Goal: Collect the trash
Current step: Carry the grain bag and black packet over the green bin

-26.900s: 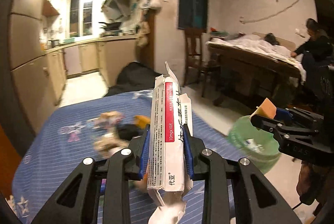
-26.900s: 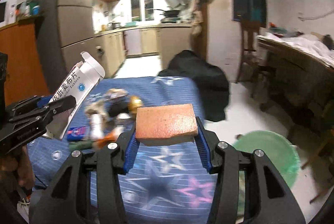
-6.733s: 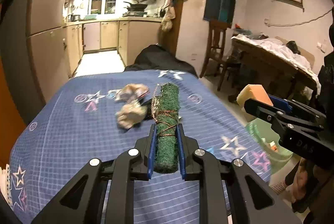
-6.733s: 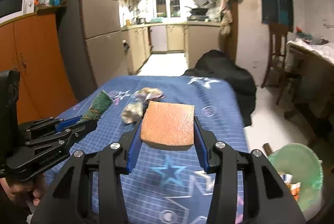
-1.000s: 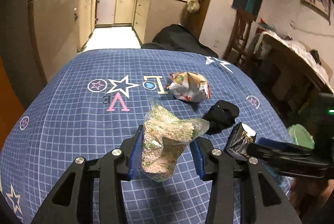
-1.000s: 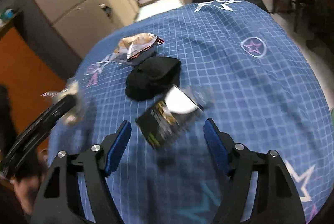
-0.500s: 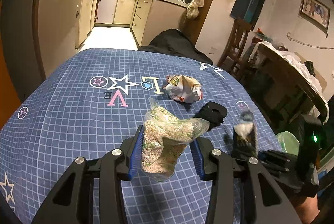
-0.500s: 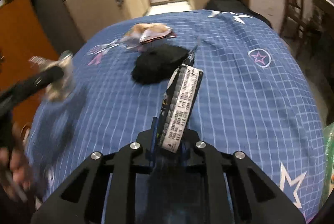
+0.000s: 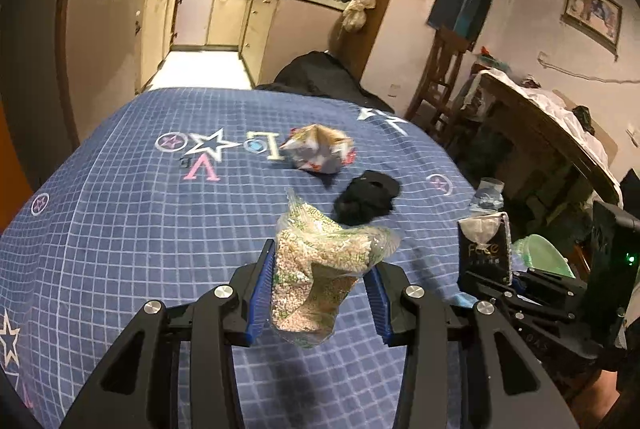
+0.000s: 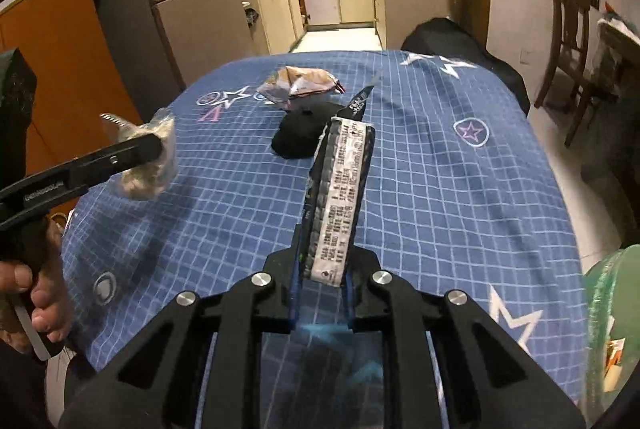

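My left gripper [image 9: 318, 293] is shut on a clear plastic bag of small pale pellets [image 9: 320, 269] and holds it above the blue star-patterned tablecloth [image 9: 120, 213]. My right gripper [image 10: 320, 295] is shut on a black snack wrapper [image 10: 340, 189] standing upright. The right gripper and its wrapper [image 9: 486, 253] also show at the right of the left wrist view. The left gripper with its bag [image 10: 148, 161] shows at the left of the right wrist view. A crumpled foil wrapper [image 9: 320, 153] and a black cloth lump [image 9: 366, 199] lie on the table beyond both grippers.
A green basin [image 10: 612, 317] with some trash in it stands on the floor past the table's right edge. A black bag [image 9: 320, 77] sits beyond the far edge. A wooden chair [image 9: 444, 77] and a second table [image 9: 552, 133] stand to the right.
Since a second ago my right gripper has closed on the black wrapper and lifted it off the table. My left gripper still holds the pellet bag, raised slightly.
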Demonstrator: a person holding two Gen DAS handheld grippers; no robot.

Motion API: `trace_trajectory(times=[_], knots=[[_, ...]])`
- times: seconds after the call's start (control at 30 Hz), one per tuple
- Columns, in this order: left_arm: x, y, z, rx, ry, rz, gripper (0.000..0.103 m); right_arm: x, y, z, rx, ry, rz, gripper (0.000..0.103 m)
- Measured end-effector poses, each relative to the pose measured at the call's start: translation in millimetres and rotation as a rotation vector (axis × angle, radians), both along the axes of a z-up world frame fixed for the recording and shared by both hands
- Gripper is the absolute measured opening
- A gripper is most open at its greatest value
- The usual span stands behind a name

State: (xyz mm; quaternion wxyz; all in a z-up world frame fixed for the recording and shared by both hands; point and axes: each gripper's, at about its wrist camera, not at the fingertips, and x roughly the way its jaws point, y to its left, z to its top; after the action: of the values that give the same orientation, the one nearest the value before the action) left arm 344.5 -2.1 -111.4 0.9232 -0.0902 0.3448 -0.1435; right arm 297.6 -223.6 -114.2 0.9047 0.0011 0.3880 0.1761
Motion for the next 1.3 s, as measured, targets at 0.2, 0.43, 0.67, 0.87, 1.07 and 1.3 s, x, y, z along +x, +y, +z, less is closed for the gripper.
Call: trace_trajectory(times=[0.2,0.43,0.67,0.87,1.07,1.3], knots=[[-17,-35,16,-0.003,-0.026,-0.074,0.043,-19,-19,24,-0.015,-0.055,-0.028,0.014],[-27,-108,42,-0.007,-0.072,-0.213,0.043,-50,-82,65,-0.043,-0.123,-0.142,0.014],[-35,-226,73,-0.032,-0.103,-0.422,0.043,-72,-183,94,-0.1,-0.126,-0.32,0.014],[-43,-327,81,-0.031,-0.068,-0.556,0.043,-81,-266,89,-0.086,-0.051,-0.452,0.014],[-45,-407,69,0.014,-0.018,-0.651,0.043,-87,-317,70,-0.049,0.037,-0.508,0.014],[-29,-466,42,0.064,0.063,-0.685,0.043,-77,-354,43,-0.018,0.161,-0.516,0.014]])
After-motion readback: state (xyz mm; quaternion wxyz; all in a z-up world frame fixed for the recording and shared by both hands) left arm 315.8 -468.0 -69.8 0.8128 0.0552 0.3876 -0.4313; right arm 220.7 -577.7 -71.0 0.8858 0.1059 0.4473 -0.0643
